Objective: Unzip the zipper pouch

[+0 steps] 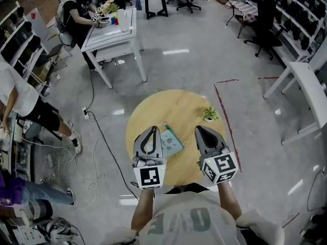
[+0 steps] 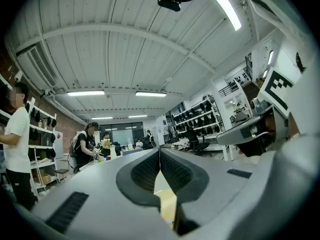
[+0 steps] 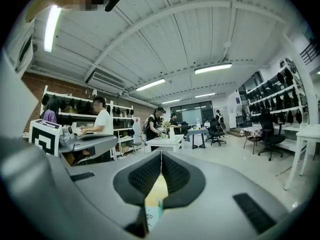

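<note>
One round worktop lies beneath both grippers. The left gripper and right gripper are closed, holding nothing. The zipper pouch lies flat between them, untouched: approach stage, judged. Next move requires opened jaws at the zipper pull, not discernible. A potted plant just ahead of the right gripper, not obstructing

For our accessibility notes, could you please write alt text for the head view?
A person holds two shut grippers, the left gripper and right gripper, over a round wooden table, with a pale teal zipper pouch lying flat between them. A small potted plant stands beyond the right gripper.
</note>
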{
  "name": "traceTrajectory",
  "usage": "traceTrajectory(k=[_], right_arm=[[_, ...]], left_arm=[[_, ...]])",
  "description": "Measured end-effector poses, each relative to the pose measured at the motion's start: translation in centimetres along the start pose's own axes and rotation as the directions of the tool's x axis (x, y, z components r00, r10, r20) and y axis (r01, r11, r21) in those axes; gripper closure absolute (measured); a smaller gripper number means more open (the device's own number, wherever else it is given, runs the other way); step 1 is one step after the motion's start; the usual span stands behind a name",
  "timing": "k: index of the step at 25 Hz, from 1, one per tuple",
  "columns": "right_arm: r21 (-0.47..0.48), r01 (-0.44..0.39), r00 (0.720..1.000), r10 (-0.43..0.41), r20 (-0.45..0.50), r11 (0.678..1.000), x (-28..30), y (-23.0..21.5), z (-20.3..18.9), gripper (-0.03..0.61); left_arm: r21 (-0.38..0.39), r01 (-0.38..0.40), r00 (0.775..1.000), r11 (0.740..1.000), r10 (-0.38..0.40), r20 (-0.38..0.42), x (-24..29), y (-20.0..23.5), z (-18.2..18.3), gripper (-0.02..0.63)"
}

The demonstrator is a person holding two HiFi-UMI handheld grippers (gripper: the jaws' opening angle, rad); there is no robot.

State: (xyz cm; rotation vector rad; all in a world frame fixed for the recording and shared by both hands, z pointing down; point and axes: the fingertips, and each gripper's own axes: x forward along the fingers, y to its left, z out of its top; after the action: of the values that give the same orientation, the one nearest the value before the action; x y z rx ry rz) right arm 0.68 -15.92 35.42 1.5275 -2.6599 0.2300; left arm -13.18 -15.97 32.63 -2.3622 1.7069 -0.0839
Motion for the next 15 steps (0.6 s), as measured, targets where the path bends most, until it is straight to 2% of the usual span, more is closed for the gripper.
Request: traceTrajectory(k=[9, 15], right_arm=[[-0.005, -0.054, 0.999, 0.054, -0.004, 0.999, 1.7, -1.2, -0.2, 0.549], [0.011, -0.078, 0.997, 0.078, -0.008, 0.997, 1.4, -1.6, -0.5, 0.548]], left_arm=[[0.026, -0.068, 0.998, 0.997, 0.068, -0.008, 0.8, 0.4, -0.2, 0.586], [0.053, -0.099, 0.994, 0.994, 0.102, -0.045, 0.2, -0.1, -0.4, 0.586]])
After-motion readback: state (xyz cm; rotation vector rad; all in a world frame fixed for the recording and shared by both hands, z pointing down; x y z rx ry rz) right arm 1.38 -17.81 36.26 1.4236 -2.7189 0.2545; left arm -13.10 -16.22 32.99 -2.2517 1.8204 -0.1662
